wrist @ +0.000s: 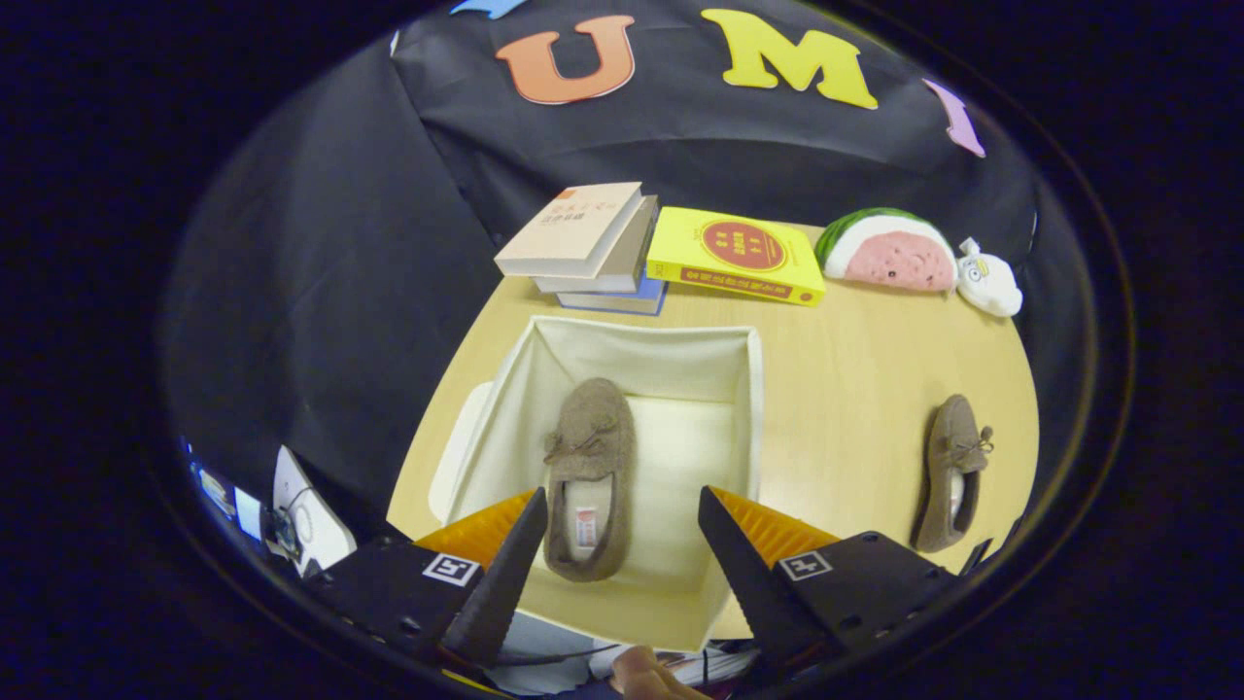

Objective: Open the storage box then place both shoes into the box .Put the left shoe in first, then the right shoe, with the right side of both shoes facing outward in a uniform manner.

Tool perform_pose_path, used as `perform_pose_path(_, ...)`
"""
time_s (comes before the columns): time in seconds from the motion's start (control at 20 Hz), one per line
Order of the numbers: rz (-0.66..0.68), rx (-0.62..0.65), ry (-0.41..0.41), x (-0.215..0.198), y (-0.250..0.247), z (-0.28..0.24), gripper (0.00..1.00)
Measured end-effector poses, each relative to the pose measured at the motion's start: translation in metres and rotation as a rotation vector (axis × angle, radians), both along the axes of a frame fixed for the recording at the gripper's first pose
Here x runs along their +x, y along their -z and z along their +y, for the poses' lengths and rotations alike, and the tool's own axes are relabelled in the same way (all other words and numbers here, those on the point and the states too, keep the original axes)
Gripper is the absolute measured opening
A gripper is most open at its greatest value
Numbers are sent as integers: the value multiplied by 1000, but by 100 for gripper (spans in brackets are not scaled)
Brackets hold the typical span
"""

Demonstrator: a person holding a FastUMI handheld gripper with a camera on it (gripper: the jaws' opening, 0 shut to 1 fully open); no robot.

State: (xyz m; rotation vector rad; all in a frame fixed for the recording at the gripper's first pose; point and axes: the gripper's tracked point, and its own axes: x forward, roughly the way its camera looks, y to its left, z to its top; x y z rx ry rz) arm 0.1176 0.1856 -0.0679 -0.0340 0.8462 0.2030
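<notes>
One shoe [587,476] is already laid in the opened box [753,408], along its left wall. Second shoe [952,472] is left on the desk [846,408] near the right edge. Fingers [622,544] are spread, holding nothing, above the box.

Fuzzy felt shoes [589,457]; matt cloth box [661,350]; smooth wood table [855,389]; plush watermelon [889,253].

The gripper's fisheye looks steeply down from close above the open storage box [622,428], facing the table's [855,389] 12 o'clock edge.
</notes>
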Motion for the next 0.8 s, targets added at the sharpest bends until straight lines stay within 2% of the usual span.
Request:
perform_pose_path(0.15, -19, -23, -5, -14, -10, -36, 95)
perform_pose_path(0.4, 24, -52, 33, -33, -8, -116, 95)
perform_pose_path(0.65, 9, -112, 149, -19, 13, -219, 95)
perform_pose_path(0.8, 65, -122, 243, -15, 39, -275, 95)
